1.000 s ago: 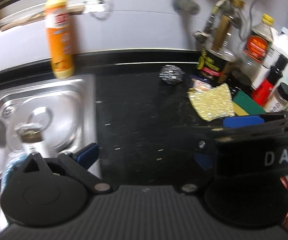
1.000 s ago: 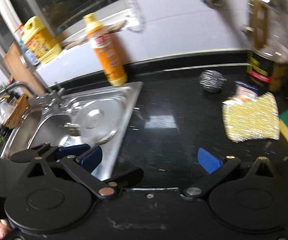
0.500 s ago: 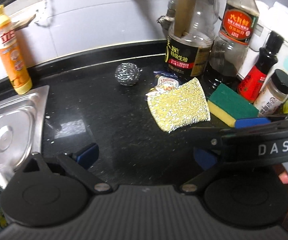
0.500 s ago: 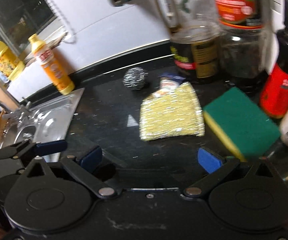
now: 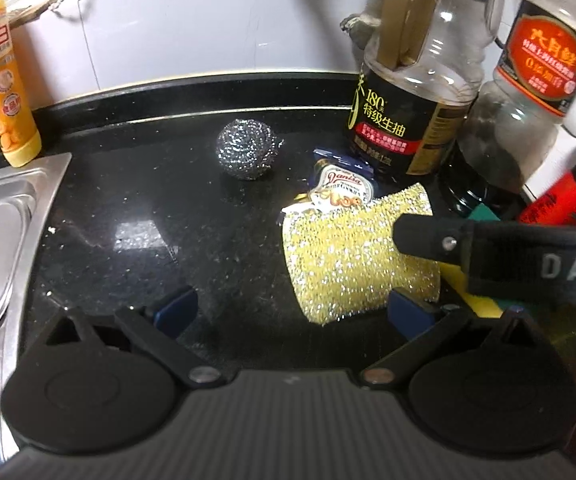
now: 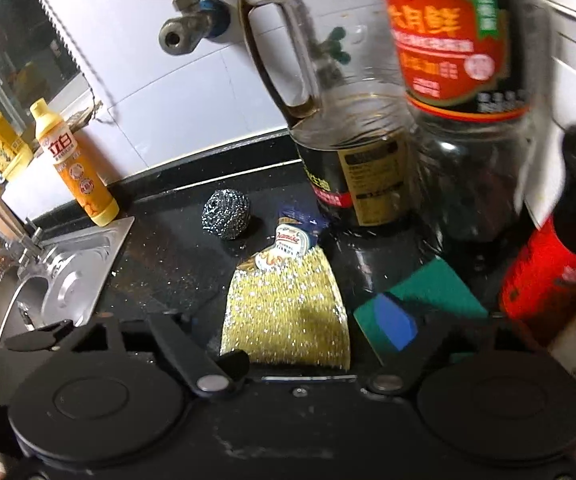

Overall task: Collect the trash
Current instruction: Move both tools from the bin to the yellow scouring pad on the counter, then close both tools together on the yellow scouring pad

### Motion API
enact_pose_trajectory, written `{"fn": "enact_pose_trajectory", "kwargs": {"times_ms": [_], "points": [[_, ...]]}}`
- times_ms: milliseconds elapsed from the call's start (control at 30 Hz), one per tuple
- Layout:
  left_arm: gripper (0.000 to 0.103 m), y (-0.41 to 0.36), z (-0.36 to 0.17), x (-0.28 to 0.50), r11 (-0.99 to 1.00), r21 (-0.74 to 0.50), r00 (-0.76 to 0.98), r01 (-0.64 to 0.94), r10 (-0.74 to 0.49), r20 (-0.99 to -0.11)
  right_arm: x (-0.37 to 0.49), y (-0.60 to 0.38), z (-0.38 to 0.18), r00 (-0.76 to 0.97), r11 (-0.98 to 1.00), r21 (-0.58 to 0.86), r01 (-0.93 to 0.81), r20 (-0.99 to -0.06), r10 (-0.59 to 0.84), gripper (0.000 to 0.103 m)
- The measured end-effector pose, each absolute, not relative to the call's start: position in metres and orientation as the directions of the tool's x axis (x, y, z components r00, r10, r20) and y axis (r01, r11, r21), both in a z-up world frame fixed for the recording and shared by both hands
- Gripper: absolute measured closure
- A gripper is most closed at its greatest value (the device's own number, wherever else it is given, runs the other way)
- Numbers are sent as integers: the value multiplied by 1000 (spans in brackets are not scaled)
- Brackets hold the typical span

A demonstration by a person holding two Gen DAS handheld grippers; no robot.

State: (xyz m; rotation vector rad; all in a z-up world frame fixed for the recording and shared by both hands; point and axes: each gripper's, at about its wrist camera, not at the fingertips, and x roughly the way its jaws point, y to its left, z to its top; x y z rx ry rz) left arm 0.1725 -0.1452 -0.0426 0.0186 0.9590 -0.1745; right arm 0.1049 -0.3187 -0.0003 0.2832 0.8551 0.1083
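A small crumpled blue-and-white snack wrapper (image 5: pixel 338 188) lies on the black counter, partly tucked under the far edge of a gold glitter scouring cloth (image 5: pixel 352 256). It also shows in the right wrist view (image 6: pixel 290 242) with the cloth (image 6: pixel 288 312). My left gripper (image 5: pixel 294 310) is open and empty, low over the counter just short of the cloth. My right gripper (image 6: pixel 300 324) is open and empty, its fingers on either side of the cloth's near part. Its body crosses the left wrist view at the right.
A steel wool ball (image 5: pixel 247 152) sits left of the wrapper. Large sauce bottles (image 5: pixel 412 92) and a red bottle (image 6: pixel 556 272) crowd the back right. A green-yellow sponge (image 6: pixel 436 292) lies right of the cloth. An orange detergent bottle (image 5: pixel 1 76) and the steel sink (image 5: pixel 3 220) are at the left.
Both grippers have swung right from the sink and moved in close to the cloth and wrapper. The bottles now loom large. Both stay open.
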Motion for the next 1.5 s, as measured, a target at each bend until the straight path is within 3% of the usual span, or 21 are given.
{"fn": "enact_pose_trajectory", "kwargs": {"times_ms": [267,400,500,733,967,1000,1167,1333,1500], "points": [[0,-157,-57,188,986,-43,551,160,-125,-825,132,-312,-18,636,969,247,-10,-746,197,34],[2,-158,-61,192,985,-48,541,166,-132,-831,134,-308,-27,607,964,263,-29,-762,226,59],[12,-159,-63,192,981,-62,529,182,-151,-835,133,-303,-34,594,962,270,-39,-768,239,67],[24,-161,-61,187,975,-83,520,207,-182,-835,127,-305,-44,578,955,295,-9,-778,246,67],[24,-154,-59,185,975,-92,507,201,-184,-842,123,-300,-46,574,953,302,-3,-780,248,67],[26,-153,-58,185,975,-93,507,202,-186,-842,122,-299,-45,575,954,301,-1,-780,247,67],[65,-156,-49,176,967,-61,531,247,-188,-826,119,-295,-43,574,943,333,5,-773,270,72],[76,-150,-43,168,967,-51,539,250,-183,-823,110,-285,-35,576,932,362,-13,-759,303,84],[77,-134,-29,155,969,-62,563,239,-190,-804,99,-271,-20,596,925,379,-27,-737,320,86]]}}
